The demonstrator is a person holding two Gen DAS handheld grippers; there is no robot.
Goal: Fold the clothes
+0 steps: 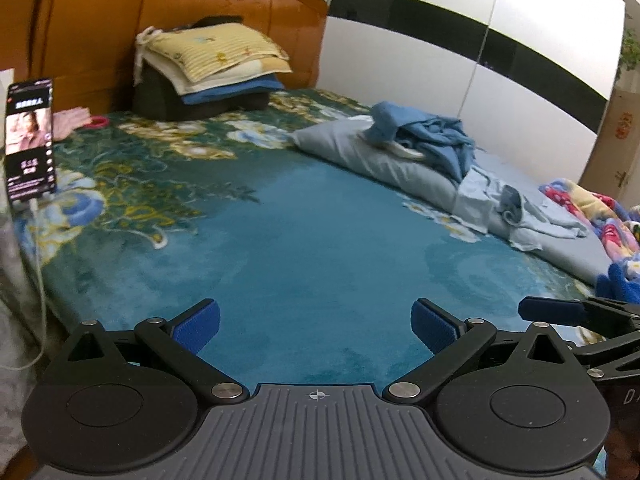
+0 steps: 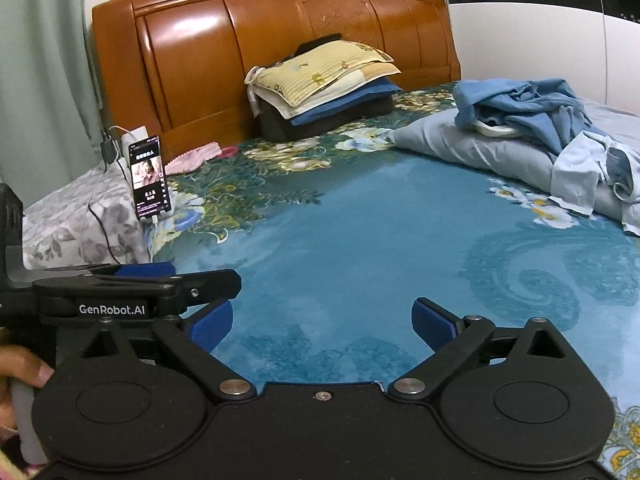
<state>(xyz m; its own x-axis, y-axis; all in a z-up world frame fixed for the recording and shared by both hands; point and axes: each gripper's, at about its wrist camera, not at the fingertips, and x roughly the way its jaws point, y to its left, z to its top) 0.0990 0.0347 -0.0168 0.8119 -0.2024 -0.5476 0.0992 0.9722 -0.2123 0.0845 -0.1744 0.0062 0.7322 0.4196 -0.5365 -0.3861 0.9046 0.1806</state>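
Observation:
A heap of crumpled blue clothes (image 1: 432, 136) (image 2: 528, 108) lies on a grey-blue pillow (image 1: 372, 156) (image 2: 488, 148) at the far right of the bed. My left gripper (image 1: 316, 326) hovers open over the bare teal blanket (image 1: 304, 240), holding nothing. My right gripper (image 2: 322, 326) is also open and empty over the same blanket (image 2: 360, 248). The clothes lie well ahead and to the right of both. The right gripper's finger (image 1: 552, 311) shows at the left view's right edge, and the left gripper's body (image 2: 120, 296) at the right view's left edge.
A stack of folded pillows and bedding (image 1: 212, 68) (image 2: 324, 84) leans on the wooden headboard (image 1: 160, 12) (image 2: 272, 40). A lit phone (image 1: 30, 136) (image 2: 150, 178) stands charging at the bed's left edge beside a pink cloth (image 2: 192, 158). A colourful blanket (image 1: 592, 216) lies far right.

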